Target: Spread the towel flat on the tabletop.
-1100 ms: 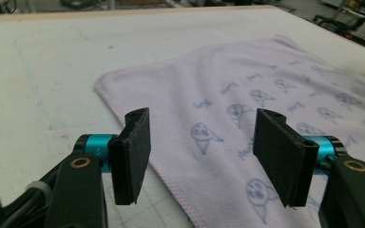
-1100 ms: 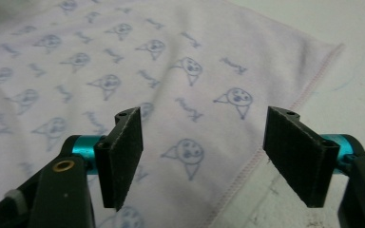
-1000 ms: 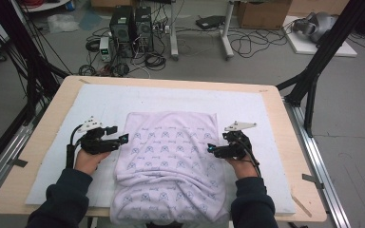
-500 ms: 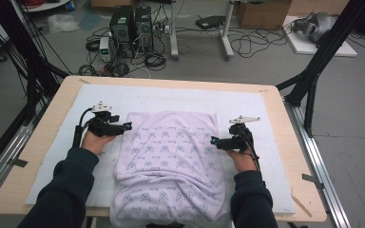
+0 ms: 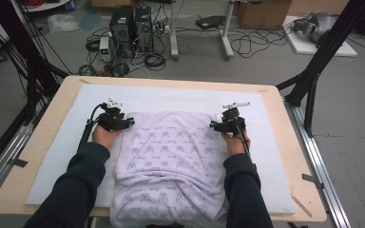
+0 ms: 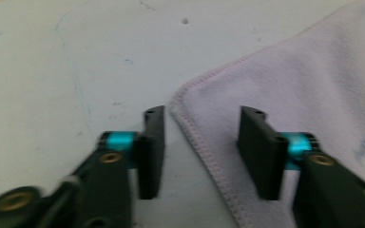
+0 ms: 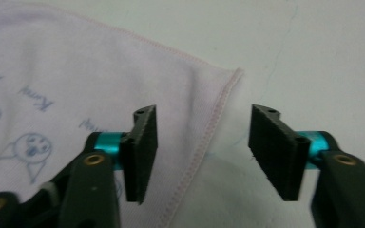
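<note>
A lilac towel (image 5: 171, 156) printed with small faces lies on the white mat (image 5: 171, 97), its near end hanging over the table's front edge. My left gripper (image 5: 129, 122) is at the towel's far left corner. In the left gripper view the jaws (image 6: 202, 142) straddle the stitched corner of the towel (image 6: 313, 80). They have just been closing, and gaps still show beside the pads. My right gripper (image 5: 212, 125) is at the far right corner. Its jaws (image 7: 202, 142) have also been closing, and they stand apart around the hem of the towel (image 7: 76, 71).
The mat covers a wooden table (image 5: 285, 123), with bare mat beyond and beside the towel. Black frame posts (image 5: 313, 71) rise at the table's right and left. Computer towers (image 5: 133, 23) and cables sit on the floor behind.
Both hands have moved away from the person, along the towel's sides to its far corners. Both pairs of jaws look narrower than before.
</note>
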A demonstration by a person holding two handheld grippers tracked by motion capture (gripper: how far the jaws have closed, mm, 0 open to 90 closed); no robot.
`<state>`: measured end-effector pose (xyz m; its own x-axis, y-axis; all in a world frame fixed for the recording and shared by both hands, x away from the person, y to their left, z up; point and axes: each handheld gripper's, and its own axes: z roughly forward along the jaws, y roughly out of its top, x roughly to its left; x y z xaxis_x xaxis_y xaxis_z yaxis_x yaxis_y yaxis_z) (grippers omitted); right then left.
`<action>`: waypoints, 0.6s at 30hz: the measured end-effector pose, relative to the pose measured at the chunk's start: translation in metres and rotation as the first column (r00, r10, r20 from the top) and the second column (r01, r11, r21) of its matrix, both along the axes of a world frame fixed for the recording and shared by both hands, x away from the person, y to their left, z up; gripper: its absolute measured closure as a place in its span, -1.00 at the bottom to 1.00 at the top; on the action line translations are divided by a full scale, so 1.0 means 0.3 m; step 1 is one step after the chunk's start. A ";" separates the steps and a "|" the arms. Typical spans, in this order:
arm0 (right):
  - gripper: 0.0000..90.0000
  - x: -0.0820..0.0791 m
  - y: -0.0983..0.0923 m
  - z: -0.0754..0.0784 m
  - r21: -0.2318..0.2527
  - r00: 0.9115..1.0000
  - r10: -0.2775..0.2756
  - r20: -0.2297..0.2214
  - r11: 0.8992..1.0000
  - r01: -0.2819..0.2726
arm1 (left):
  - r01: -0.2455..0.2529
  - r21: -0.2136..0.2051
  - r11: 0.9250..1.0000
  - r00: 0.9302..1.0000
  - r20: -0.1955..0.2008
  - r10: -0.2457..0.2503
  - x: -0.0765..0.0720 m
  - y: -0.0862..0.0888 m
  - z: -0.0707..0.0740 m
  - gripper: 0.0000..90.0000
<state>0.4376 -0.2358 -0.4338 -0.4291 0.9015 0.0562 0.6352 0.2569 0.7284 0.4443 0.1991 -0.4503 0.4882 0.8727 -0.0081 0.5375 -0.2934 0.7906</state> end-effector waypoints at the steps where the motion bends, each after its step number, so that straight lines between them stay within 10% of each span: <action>1: 0.13 0.004 0.005 -0.005 -0.006 1.000 -0.003 0.007 1.000 0.003 | 0.015 0.008 1.000 1.000 0.008 -0.016 -0.004 -0.011 0.000 0.44; 5: 0.40 0.024 0.014 -0.037 -0.017 1.000 0.012 -0.006 1.000 -0.013 | 0.005 -0.002 1.000 1.000 -0.006 -0.005 -0.003 -0.033 0.003 0.92; 7: 0.93 0.034 0.002 -0.040 0.032 0.998 0.055 -0.013 0.998 -0.054 | -0.011 -0.019 1.000 0.999 -0.042 0.010 0.019 -0.021 0.012 0.93; 10: 0.95 0.066 0.013 -0.024 -0.013 0.998 0.059 -0.032 0.998 -0.060 | -0.057 0.010 0.998 0.997 -0.051 0.057 0.069 -0.007 0.039 0.94; 16: 0.95 0.117 0.025 0.030 -0.034 0.989 -0.035 0.144 0.999 0.040 | -0.120 -0.014 0.993 0.991 0.053 0.120 0.156 -0.013 0.078 0.94; 18: 0.91 0.127 0.020 0.021 -0.015 0.990 -0.067 0.126 0.997 0.069 | -0.139 -0.026 0.990 0.990 0.036 0.140 0.162 -0.025 0.059 0.89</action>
<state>0.4757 -0.2300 -0.4273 -0.3695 0.9292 -0.0121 0.5557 0.2313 0.7986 0.4928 0.1917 -0.4325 0.3623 0.9320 -0.0131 0.5412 -0.1989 0.8170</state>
